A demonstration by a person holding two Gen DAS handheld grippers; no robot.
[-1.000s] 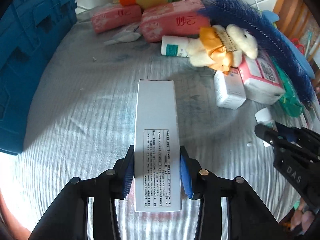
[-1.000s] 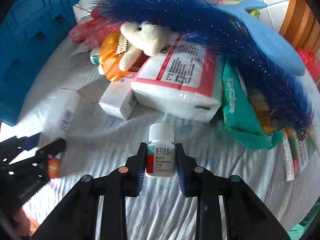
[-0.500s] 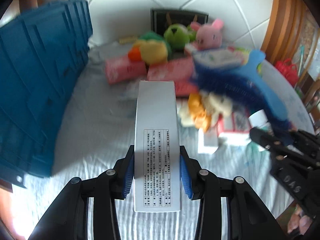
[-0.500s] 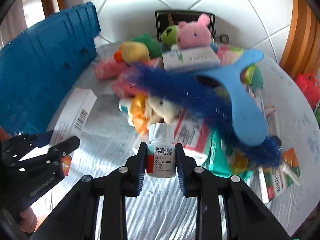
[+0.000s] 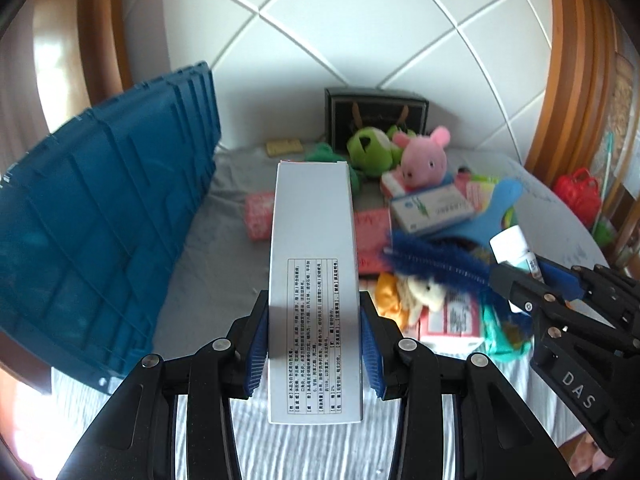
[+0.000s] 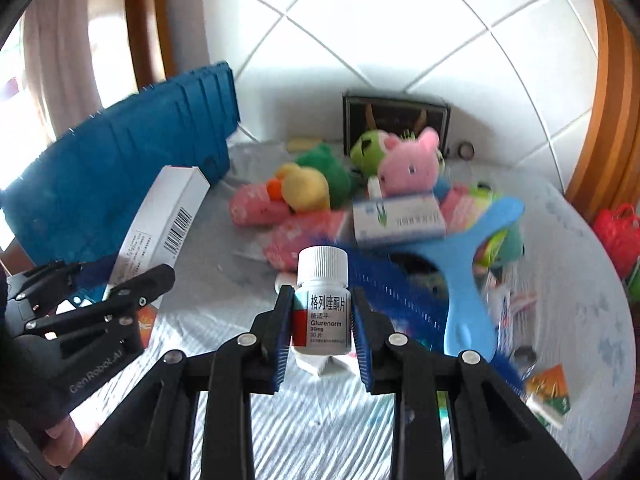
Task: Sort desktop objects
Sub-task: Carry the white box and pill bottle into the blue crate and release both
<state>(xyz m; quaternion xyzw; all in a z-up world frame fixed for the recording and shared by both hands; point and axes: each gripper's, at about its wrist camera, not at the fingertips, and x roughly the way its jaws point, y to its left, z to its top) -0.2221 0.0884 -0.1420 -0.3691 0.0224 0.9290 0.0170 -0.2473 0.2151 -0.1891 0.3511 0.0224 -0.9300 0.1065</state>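
Desktop objects under sorting, left to right: blue crate (image 5: 100, 220) at nine o'clock; long white carton (image 5: 314, 292), clear of the cloth-covered table (image 5: 320, 448), pinched across its width near the lower end by the left gripper (image 5: 314, 340), its free end toward twelve; white pill bottle (image 6: 322, 300), upright and clear of the table, pinched at the label by the right gripper (image 6: 322, 332); at one to three o'clock the unsorted heap with pink plush (image 6: 408, 168), blue brush (image 6: 472, 280) and tissue packs (image 6: 260, 208). Risks: the carton, gripped near one end, could pivot or slip between the pads; the grippers work close together and could collide near the crate. Against the frame one second earlier, both objects have risen from the table, and wall and crate rim now fill the view.
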